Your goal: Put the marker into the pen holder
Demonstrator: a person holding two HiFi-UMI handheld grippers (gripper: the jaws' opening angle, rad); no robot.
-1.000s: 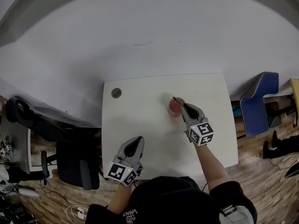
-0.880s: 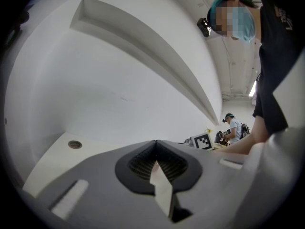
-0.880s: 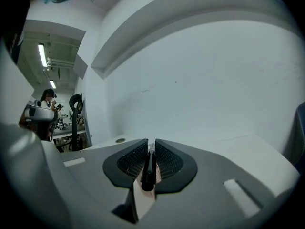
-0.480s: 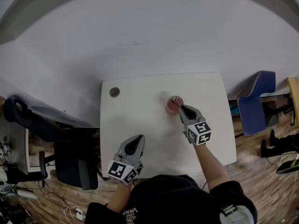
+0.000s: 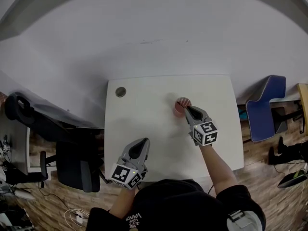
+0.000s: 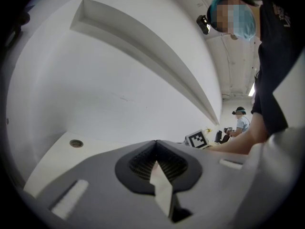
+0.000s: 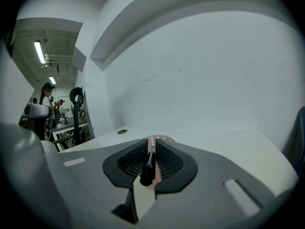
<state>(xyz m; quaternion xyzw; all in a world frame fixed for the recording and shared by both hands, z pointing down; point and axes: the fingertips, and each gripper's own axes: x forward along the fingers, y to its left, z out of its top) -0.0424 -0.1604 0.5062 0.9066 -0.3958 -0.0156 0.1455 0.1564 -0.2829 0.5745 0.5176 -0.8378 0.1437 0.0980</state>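
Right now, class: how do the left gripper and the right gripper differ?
The left gripper is shut on nothing; the right gripper is shut on the marker. The left gripper hangs by the table's near edge; the right gripper sits at the pen holder. Both have jaws together.

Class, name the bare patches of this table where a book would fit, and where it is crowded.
Bare: the table middle, between grommet, pen holder and left gripper; the right side, from the right gripper to the table edge. Crowded: round the pen holder, where the right gripper's jaws hold the marker.
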